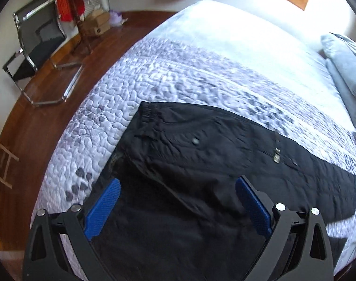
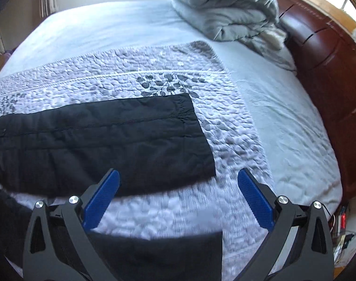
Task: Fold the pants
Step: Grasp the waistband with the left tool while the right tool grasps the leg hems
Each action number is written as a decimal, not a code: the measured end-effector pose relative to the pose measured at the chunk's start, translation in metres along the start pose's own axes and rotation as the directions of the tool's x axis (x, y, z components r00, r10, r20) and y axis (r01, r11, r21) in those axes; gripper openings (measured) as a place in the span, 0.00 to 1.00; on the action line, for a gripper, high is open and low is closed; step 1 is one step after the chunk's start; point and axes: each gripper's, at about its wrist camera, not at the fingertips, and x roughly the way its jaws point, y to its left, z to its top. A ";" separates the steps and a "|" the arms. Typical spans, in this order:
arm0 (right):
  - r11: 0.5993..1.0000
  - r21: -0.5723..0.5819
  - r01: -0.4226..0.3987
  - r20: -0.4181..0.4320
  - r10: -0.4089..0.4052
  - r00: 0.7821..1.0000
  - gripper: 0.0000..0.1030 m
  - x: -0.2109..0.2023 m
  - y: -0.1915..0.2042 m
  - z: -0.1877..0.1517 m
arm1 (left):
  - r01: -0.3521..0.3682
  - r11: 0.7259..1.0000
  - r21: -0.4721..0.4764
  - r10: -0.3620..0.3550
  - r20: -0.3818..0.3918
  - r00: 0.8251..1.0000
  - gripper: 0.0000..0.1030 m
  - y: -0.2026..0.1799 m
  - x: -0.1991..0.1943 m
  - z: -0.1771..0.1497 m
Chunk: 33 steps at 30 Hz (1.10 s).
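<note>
- No readable text, labels, brand names, numbers or signs in either wrist view
- A round mark on a cardboard box (image 1: 98,27) by the far wall is too blurred to read

Left tool (image 1: 177,188) hung with blue pads wide apart over black crinkled fabric pants (image 1: 201,154), spread flat on pale quilted leaf-print bedspread (image 1: 154,75). Chrome-framed black chair (image 1: 37,44) stood on wooden floor (image 1: 25,140).
</note>
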 end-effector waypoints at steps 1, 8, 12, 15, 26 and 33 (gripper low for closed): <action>1.000 -0.002 -0.008 -0.023 0.008 1.000 0.98 0.017 -0.002 0.009 | -0.023 0.999 -0.022 0.022 -0.031 0.999 0.96 0.011 0.019 0.015; 0.986 0.154 -0.061 -0.144 0.083 0.986 0.98 0.107 -0.027 0.039 | -0.043 0.994 -0.105 0.017 -0.240 0.971 0.96 0.039 0.116 0.055; 0.955 0.279 -0.105 -0.151 0.151 0.977 0.98 0.131 -0.041 0.040 | -0.084 0.991 -0.108 0.044 -0.332 0.942 0.96 0.038 0.155 0.059; 0.945 0.299 -0.129 -0.141 0.177 0.974 0.98 0.140 -0.043 0.043 | -0.095 0.990 -0.106 0.052 -0.349 0.936 0.97 0.036 0.171 0.059; 0.973 0.201 -0.112 -0.182 0.150 0.972 0.98 0.166 -0.046 0.077 | 0.069 0.992 -0.104 -0.100 -0.335 0.937 0.18 0.016 0.157 0.064; 0.975 0.134 -0.177 -0.248 0.206 0.947 0.98 0.181 -0.045 0.100 | 0.055 0.997 -0.046 -0.067 -0.302 0.951 0.12 -0.005 0.144 0.060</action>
